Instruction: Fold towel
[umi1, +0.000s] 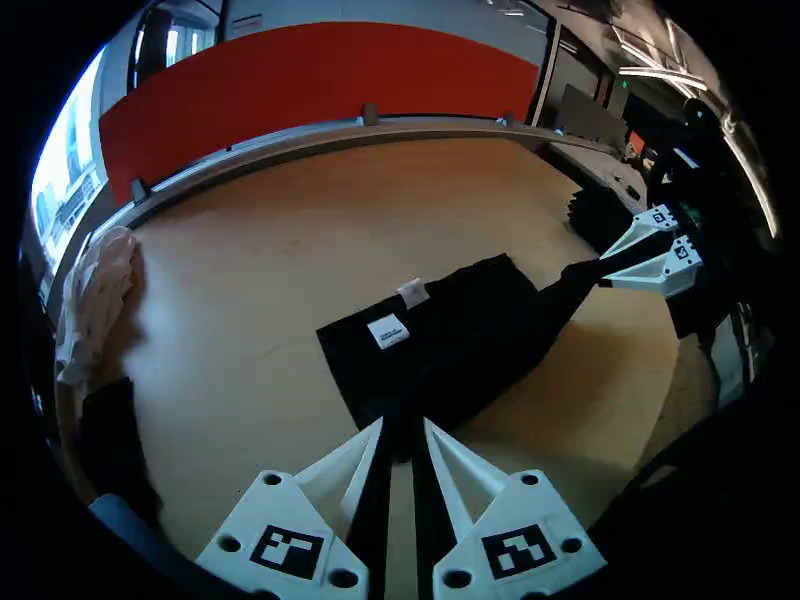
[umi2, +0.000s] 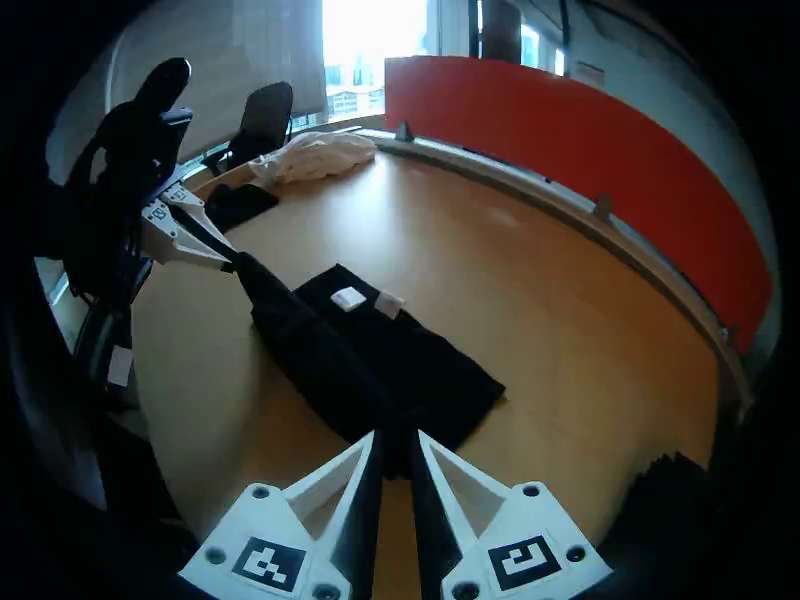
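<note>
On wooden table (umi1: 260, 260): black towel (umi1: 470, 330), mostly flat, two white tags (umi1: 388, 330) up
Left gripper (umi1: 402, 430): fingers pinched on one towel corner
Right gripper (umi2: 396, 440): fingers pinched on another corner, edge stretched between

Towel (umi1: 440, 340) lies on table (umi1: 260, 250), spanning left gripper (umi1: 403, 428) to right gripper (umi2: 396, 436)

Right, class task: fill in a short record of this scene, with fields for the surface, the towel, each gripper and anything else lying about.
Surface: wooden table, red partition behind it
Towel: black towel, mostly flat, one edge stretched between the grippers; two white labels on top
Left gripper: shut on one end of that edge
Right gripper: shut on the other end
Other items: pale cloth heaped at the table's edge; office chair beyond
</note>
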